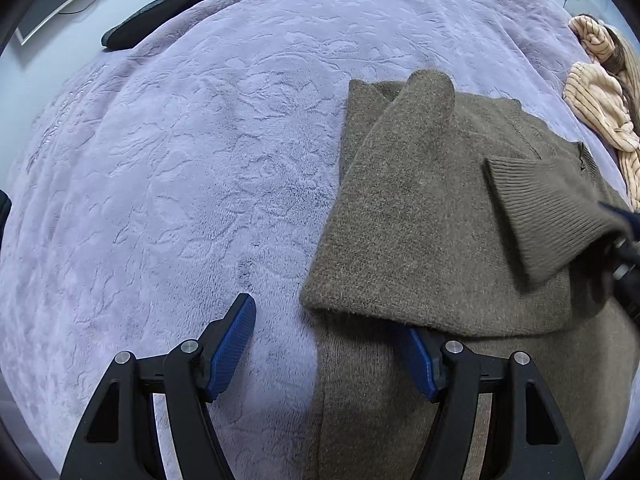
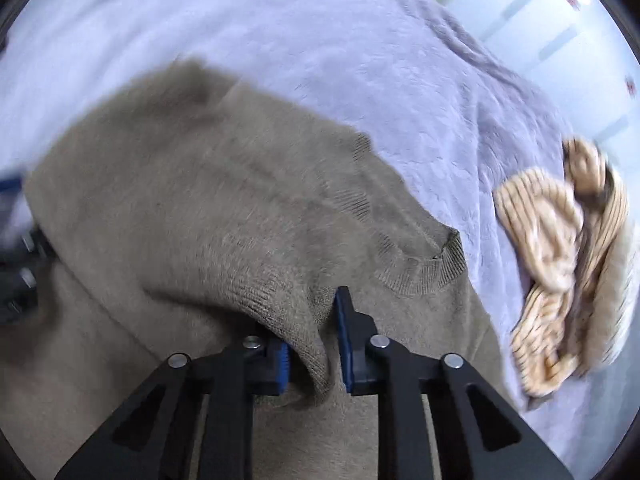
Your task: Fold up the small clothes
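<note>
A brown sweater is spread on a lilac blanket; the left claw is held agape over its near left edge, nothing pinched; the right claw is clamped on a ribbed cuff; a striped garment is heaped at the far right.

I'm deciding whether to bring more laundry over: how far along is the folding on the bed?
Done: one sleeve of the brown sweater already lies folded across its body. In hand: the right gripper has the other ribbed cuff between its jaws; the left gripper is open at the folded edge. Left: finishing the sweater, then the crumpled striped garment on the purple blanket.
</note>
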Action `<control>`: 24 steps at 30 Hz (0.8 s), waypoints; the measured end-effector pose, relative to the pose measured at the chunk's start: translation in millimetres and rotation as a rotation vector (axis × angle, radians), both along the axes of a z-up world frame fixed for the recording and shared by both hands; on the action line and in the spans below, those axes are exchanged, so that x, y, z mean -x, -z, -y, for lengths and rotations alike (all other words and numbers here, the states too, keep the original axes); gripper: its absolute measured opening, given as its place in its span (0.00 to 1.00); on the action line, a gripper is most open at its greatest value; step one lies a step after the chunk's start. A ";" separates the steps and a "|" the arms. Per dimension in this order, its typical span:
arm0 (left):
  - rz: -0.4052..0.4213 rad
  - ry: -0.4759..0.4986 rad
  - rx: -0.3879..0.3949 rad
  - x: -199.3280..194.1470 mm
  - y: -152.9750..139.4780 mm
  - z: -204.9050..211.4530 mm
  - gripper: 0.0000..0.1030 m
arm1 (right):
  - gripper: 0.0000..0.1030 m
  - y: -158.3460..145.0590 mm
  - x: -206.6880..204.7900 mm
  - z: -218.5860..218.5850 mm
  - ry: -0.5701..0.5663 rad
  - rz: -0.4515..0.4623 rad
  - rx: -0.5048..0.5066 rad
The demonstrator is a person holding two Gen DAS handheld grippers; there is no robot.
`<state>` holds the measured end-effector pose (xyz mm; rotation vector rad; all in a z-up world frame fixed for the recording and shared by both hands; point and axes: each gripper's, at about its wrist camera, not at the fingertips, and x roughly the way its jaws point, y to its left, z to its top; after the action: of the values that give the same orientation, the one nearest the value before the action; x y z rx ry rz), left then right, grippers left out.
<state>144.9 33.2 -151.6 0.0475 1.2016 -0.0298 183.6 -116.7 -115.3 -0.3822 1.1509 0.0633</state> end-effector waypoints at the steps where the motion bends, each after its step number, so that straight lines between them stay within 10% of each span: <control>1: -0.001 -0.001 -0.002 0.1 0.0 -1.0 0.68 | 0.17 -12.7 -1.1 18.0 0.079 0.027 -0.083; 7: 0.007 0.006 -0.033 -4.1 0.8 7.7 0.68 | 0.17 -37.1 28.1 124.9 0.410 0.146 -0.499; 14: 0.015 -0.016 -0.070 -6.7 6.8 11.8 0.79 | 0.16 69.7 82.4 227.9 0.816 -0.075 -0.888; 16: 0.011 -0.016 -0.066 -7.6 5.8 11.0 0.79 | 0.18 75.4 97.2 237.3 0.868 -0.061 -1.032; 20: 0.008 -0.009 -0.079 -9.2 7.5 14.7 0.79 | 0.67 70.3 95.7 236.0 0.839 -0.034 -1.156; 23: 0.001 -0.027 -0.080 -13.5 8.3 16.5 0.79 | 0.66 72.7 81.5 227.0 0.841 -0.046 -1.158; 24: -0.001 -0.032 -0.080 -14.2 8.3 16.8 0.79 | 0.48 75.1 76.3 225.4 0.857 -0.061 -1.150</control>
<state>159.1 16.4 -159.9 0.0978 1.2040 0.0465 107.3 -342.1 -190.4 1.1333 1.0763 -0.0223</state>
